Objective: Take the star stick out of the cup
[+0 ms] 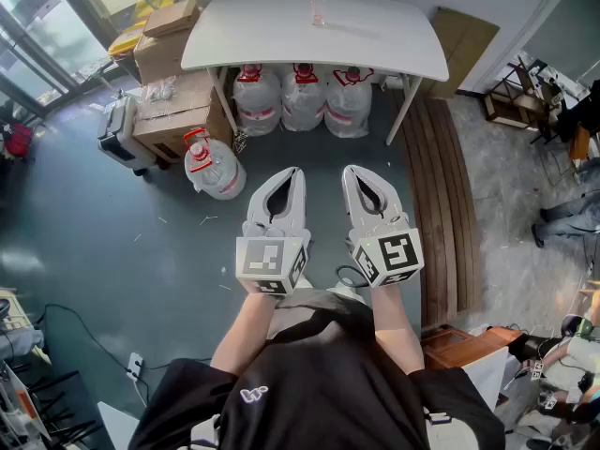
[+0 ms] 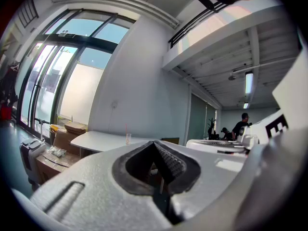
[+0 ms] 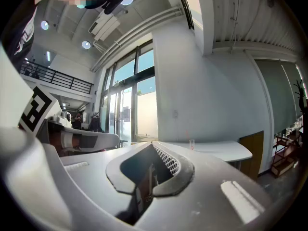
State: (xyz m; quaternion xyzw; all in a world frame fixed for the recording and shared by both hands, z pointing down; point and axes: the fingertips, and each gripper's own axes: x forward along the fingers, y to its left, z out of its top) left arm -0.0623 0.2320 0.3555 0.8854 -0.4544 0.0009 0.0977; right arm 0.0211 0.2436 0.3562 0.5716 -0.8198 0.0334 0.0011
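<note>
A clear cup (image 1: 319,15) with a thin pink stick standing in it sits near the far edge of a white table (image 1: 244,40). I cannot make out the stick's star end. Both grippers hover side by side well short of the table, level and pointing toward it, with nothing in them. The left gripper (image 1: 298,172) has its jaws together, and so does the right gripper (image 1: 348,171). The left gripper view shows the cup (image 2: 128,138) small, far off on the table (image 2: 96,140) beyond the shut tips (image 2: 155,144). In the right gripper view the cup (image 3: 191,144) stands past the shut tips (image 3: 154,145).
Three large water jugs (image 1: 302,97) stand under the table and another jug (image 1: 214,167) stands on the floor to the left. Cardboard boxes (image 1: 173,106) are stacked at the left. Wooden boards (image 1: 445,195) lie at the right. People (image 2: 239,126) stand in the distance.
</note>
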